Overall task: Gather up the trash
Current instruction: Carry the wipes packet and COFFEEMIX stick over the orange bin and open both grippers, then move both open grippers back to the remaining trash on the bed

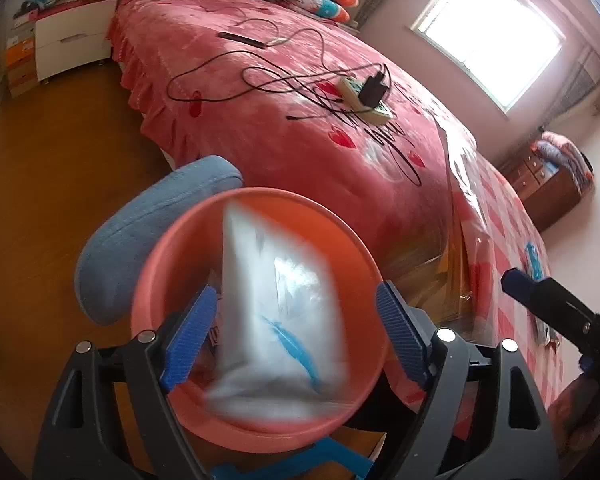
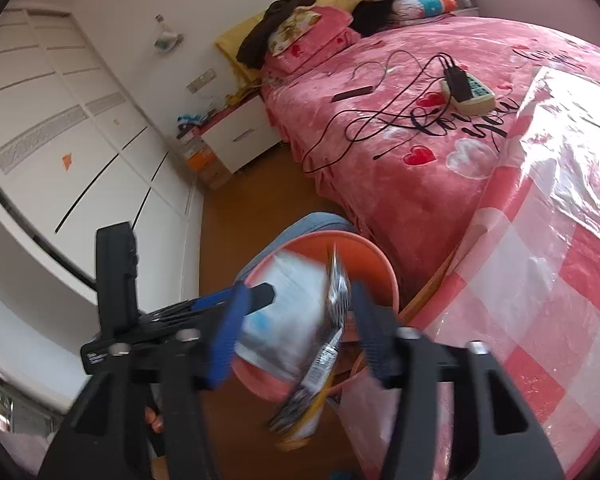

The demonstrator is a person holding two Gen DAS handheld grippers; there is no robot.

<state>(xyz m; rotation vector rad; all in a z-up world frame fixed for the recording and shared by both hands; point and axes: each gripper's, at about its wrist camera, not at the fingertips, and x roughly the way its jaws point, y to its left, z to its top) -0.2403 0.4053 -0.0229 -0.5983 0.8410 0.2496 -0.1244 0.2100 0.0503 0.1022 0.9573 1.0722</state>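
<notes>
An orange plastic basin rests on a blue padded seat beside the bed. My left gripper hovers over the basin with its jaws open. A white plastic bag with a blue feather print is blurred between them, above the bowl and clear of the right pad. In the right wrist view my right gripper is open over the same basin. A crinkled silver and black wrapper hangs blurred between its fingers, apart from both pads. The white bag lies behind it.
A pink bed carries a power strip and black cables. A table with a pink checked plastic cover stands to the right of the basin. White wardrobe doors, a nightstand and wooden floor lie to the left.
</notes>
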